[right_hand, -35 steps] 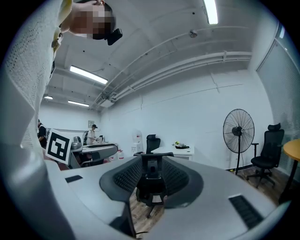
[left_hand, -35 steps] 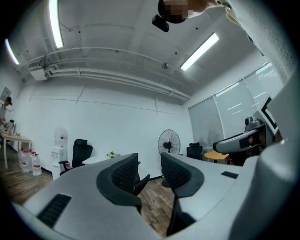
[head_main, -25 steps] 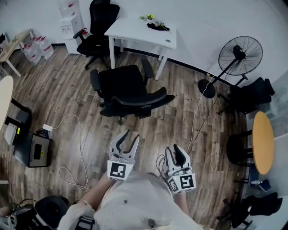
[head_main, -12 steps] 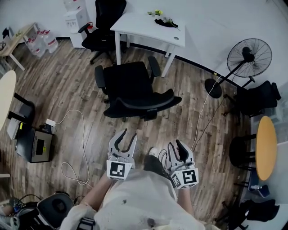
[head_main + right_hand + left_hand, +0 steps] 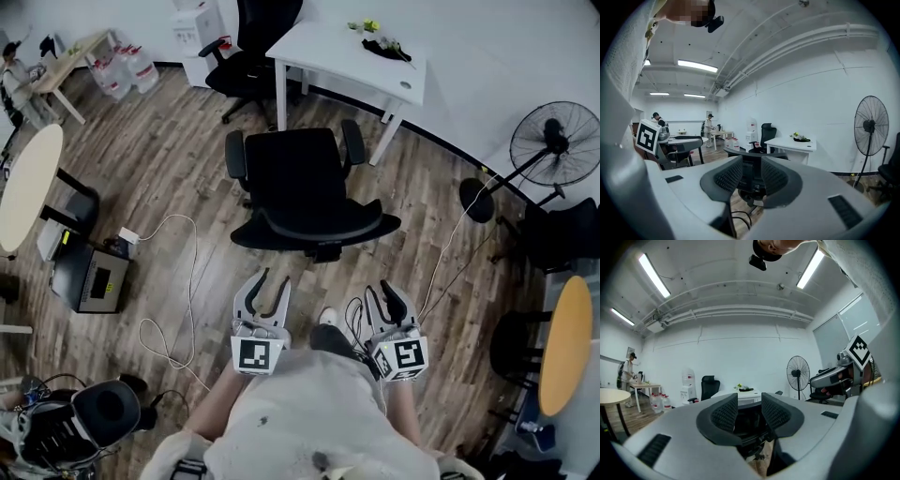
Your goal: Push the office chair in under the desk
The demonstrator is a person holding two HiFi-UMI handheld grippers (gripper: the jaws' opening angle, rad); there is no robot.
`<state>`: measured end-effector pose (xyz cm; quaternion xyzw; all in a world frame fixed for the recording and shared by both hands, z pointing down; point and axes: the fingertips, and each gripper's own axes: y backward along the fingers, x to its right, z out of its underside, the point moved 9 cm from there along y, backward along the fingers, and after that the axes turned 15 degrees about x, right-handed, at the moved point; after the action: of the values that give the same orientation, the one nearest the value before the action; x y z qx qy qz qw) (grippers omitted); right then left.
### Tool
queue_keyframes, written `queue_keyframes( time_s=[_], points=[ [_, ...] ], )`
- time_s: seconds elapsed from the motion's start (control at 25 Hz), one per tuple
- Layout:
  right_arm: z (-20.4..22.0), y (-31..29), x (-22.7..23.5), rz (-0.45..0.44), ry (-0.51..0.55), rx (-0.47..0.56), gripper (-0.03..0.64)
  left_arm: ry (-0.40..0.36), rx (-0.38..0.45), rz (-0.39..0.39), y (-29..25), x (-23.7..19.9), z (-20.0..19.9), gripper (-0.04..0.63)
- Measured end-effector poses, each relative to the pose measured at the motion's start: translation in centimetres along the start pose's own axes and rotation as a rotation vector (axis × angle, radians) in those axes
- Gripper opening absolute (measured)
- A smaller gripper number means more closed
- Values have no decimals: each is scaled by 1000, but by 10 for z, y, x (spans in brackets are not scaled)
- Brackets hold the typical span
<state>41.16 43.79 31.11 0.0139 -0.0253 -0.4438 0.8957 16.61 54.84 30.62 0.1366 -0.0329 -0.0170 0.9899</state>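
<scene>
The black office chair (image 5: pixel 298 178) stands on the wood floor, pulled out in front of the white desk (image 5: pixel 349 58), with its curved backrest (image 5: pixel 319 228) facing me. My left gripper (image 5: pixel 270 281) and right gripper (image 5: pixel 380 292) are held side by side a short way behind the backrest, touching nothing. Both are open with nothing between the jaws. The left gripper view shows the chair (image 5: pixel 751 423) through the gap of the left gripper (image 5: pixel 747 412). The right gripper (image 5: pixel 751 177) frames the chair (image 5: pixel 752 164) the same way, with the desk (image 5: pixel 793 143) beyond.
A second black chair (image 5: pixel 251 47) and a water dispenser (image 5: pixel 199 17) stand left of the desk. A standing fan (image 5: pixel 553 142) and its cable (image 5: pixel 450 262) are at the right. A white cord (image 5: pixel 183 281), a black box (image 5: pixel 94 281) and round tables (image 5: pixel 26 187) lie left.
Both grippers have advanced toward the chair's backrest, and the view has shifted with them. The chair itself has kept its place before the desk.
</scene>
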Motion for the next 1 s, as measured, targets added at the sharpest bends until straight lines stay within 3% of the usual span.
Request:
queue_keyframes(
  time_s=[0.2, 0.64, 0.84, 1.0],
  points=[
    [-5, -26, 58, -70, 1, -5, 132, 10, -17, -109, -35, 20, 2, 160],
    [3, -56, 160, -241, 42, -15, 135, -97, -46, -310, -73, 65, 18, 160],
    [28, -67, 194, -300, 82, -48, 143, -173, -83, -350, -76, 72, 42, 161],
    [46, -84, 212, -328, 115, -84, 146, -192, -128, -363, -78, 65, 67, 170]
  ],
)
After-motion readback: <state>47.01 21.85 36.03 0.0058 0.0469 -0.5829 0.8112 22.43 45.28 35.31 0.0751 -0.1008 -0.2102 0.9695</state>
